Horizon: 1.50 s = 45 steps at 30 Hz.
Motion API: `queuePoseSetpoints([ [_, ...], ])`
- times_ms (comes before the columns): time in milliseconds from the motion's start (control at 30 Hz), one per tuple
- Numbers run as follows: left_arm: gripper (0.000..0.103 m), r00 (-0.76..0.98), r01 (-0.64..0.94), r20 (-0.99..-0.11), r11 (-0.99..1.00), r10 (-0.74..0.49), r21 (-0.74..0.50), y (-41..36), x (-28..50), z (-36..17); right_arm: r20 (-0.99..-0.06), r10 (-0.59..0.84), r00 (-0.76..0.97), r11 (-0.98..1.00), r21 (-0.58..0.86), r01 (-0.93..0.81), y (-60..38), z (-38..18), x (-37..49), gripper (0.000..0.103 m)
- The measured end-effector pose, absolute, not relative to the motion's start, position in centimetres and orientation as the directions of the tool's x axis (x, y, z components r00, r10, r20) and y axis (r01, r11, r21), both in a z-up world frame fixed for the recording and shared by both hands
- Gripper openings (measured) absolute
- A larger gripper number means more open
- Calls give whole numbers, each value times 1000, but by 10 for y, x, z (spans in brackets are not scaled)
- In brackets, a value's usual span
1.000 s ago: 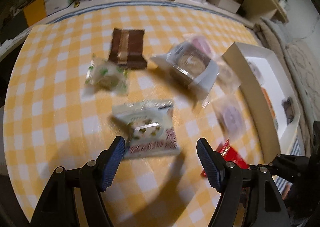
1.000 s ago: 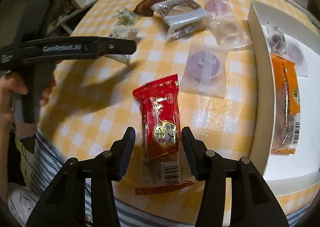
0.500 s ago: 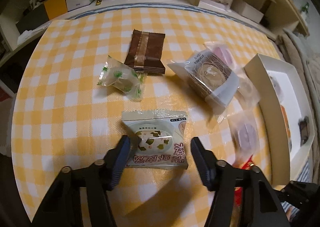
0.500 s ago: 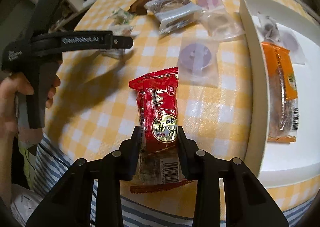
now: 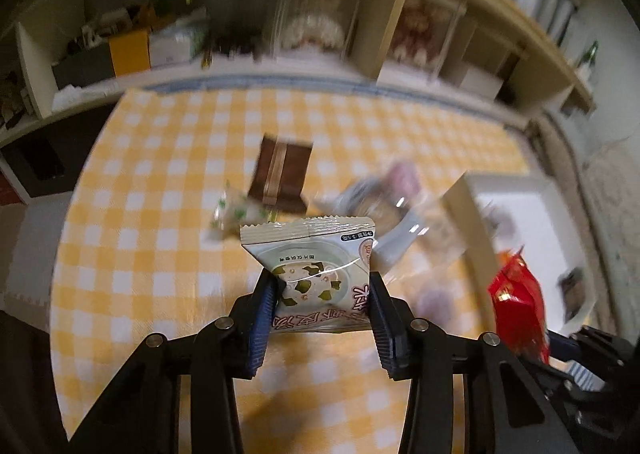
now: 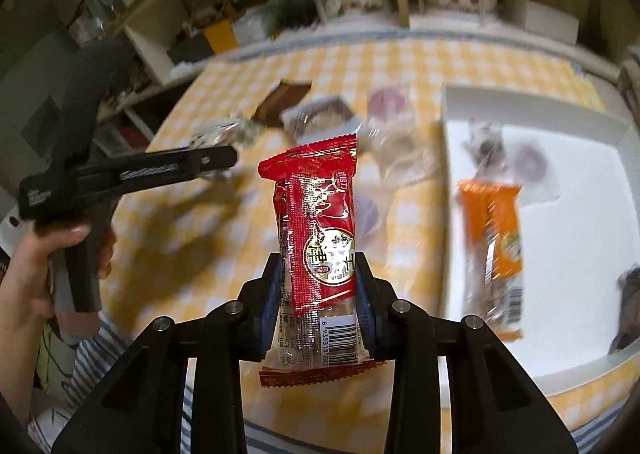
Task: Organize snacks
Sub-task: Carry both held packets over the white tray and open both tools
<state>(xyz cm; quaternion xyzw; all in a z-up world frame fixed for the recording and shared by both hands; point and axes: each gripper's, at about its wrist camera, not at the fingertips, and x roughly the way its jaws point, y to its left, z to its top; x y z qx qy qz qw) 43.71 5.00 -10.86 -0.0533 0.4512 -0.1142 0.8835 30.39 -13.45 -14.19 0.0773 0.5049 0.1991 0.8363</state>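
My left gripper (image 5: 322, 304) is shut on a pale green snack packet (image 5: 312, 274) and holds it lifted above the yellow checked table (image 5: 160, 213). My right gripper (image 6: 318, 294) is shut on a long red snack packet (image 6: 320, 221), also lifted; that packet shows in the left wrist view (image 5: 518, 306) too. A white box (image 6: 560, 173) at the right holds an orange packet (image 6: 494, 238) and small dark wrapped snacks. The left gripper appears in the right wrist view (image 6: 132, 177), held by a hand.
On the table lie a brown packet (image 5: 282, 177), a small clear green-print candy pack (image 5: 232, 213), a clear-wrapped round cake (image 5: 376, 209) and purple wrapped sweets (image 6: 386, 101). Shelves with boxes (image 5: 320, 21) run behind the table.
Both grippers have closed on their packets and lifted them off the table. The views have tilted up toward the shelves.
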Motion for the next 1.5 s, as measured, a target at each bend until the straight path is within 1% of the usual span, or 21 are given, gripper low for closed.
queuePoseSetpoints([
  [233, 43, 645, 173, -705, 955, -296, -242, 46, 401, -67, -757, 382, 530, 924, 297, -242, -162, -106, 312, 34],
  [433, 43, 678, 214, -649, 937, -345, -274, 32, 370, -42, -728, 359, 584, 933, 275, -231, -196, -81, 311, 34],
  [633, 43, 674, 275, -622, 916, -400, -291, 7, 349, -30, -730, 318, 605, 948, 254, -191, -238, -67, 306, 34],
  [800, 43, 646, 313, -627, 900, -436, -303, -23, 353, -30, -733, 280, 620, 959, 248, -141, -275, -60, 302, 34],
  [967, 43, 595, 354, -635, 870, -493, -343, -70, 357, -37, -741, 239, 628, 966, 248, -75, -316, -62, 294, 35],
  [1167, 43, 508, 398, -664, 833, -548, -383, -132, 367, -61, -776, 204, 597, 968, 252, -3, -357, -84, 290, 35],
  [1300, 43, 466, 389, -681, 822, -565, -416, -163, 377, -81, -804, 187, 564, 970, 241, 21, -370, -102, 290, 35],
  [1500, 43, 380, 324, -715, 808, -587, -491, -191, 400, -127, -836, 220, 503, 959, 279, 43, -384, -131, 296, 35],
])
